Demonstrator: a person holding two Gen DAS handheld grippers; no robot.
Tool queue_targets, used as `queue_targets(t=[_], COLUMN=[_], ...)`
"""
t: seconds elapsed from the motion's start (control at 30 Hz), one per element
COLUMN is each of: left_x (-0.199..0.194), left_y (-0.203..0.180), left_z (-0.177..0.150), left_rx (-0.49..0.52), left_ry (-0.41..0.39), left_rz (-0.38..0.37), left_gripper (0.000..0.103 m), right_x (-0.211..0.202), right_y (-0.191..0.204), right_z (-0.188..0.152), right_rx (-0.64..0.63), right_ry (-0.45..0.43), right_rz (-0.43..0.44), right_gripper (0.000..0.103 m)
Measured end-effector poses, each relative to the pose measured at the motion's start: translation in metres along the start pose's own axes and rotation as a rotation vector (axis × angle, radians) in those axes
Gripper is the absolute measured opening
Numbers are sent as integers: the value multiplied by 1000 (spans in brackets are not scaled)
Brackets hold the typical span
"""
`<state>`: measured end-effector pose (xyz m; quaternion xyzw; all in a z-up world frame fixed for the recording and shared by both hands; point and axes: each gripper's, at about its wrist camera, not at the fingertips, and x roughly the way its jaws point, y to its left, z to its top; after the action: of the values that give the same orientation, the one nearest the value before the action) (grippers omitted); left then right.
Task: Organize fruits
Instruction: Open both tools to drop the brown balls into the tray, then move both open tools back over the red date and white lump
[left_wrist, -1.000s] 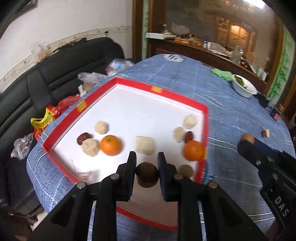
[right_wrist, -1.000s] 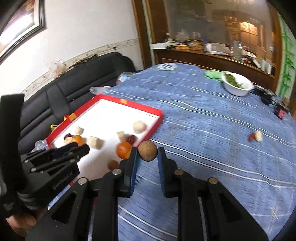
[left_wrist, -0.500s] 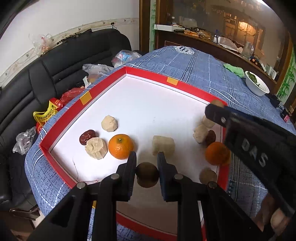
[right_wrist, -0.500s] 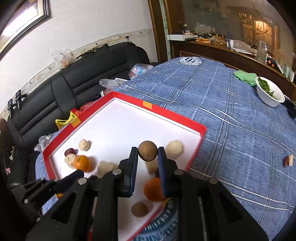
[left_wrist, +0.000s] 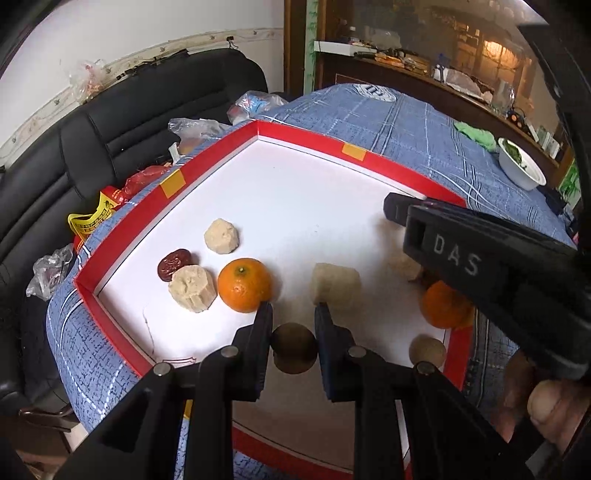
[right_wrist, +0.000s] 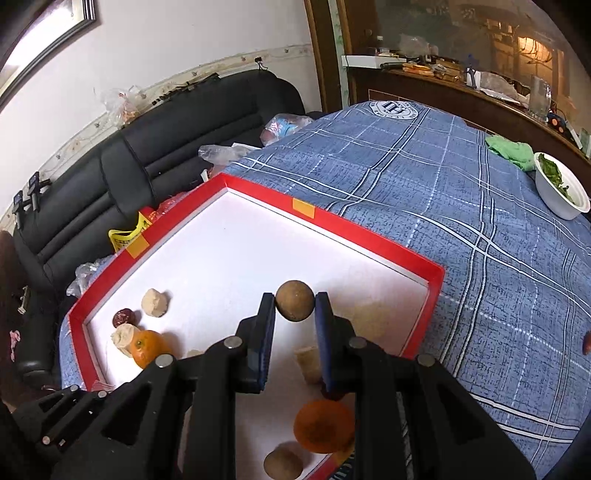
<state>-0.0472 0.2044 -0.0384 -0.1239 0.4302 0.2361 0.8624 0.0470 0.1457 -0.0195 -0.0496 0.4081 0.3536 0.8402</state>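
right gripper (right_wrist: 294, 308) moved from tablecloth to over red tray (right_wrist: 369, 236), clenching longan (right_wrist: 294, 300) | left gripper (left_wrist: 292, 325) grasping second longan (left_wrist: 294, 348) | both ready to drop

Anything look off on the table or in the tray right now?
One stray: a dark red fruit lies on the blue cloth at the far right edge, outside the red tray. Everything else sits in the tray; nothing looks spilled or damaged.
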Motion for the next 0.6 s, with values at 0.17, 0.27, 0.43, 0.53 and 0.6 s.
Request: queue_targets(t=[0.17, 0.27, 0.43, 0.53, 0.6], left_x=[-9, -16, -26, -36, -42], left_y=[-4, -6, -10, -16, -22], left_z=[-3, -4, -5, -6, -7], left_rx=[16, 23, 26, 42, 38], left_ry=[-29, -45, -60, -83, -112], left_rz=[45, 49, 48, 38, 22], left_gripper=[71, 75, 77, 77, 77], right_x=[-13, -27, -53, -71, -88], right_y=[-5, -9, -19, -30, -45], right_z=[-1, -3, -12, -22, -34], right_rx=[16, 22, 27, 18, 23], right_ry=[-23, -47, -81, -104, -122], right_rz=[-1, -9, -38, -72, -122], right_gripper=[55, 69, 82, 87, 89])
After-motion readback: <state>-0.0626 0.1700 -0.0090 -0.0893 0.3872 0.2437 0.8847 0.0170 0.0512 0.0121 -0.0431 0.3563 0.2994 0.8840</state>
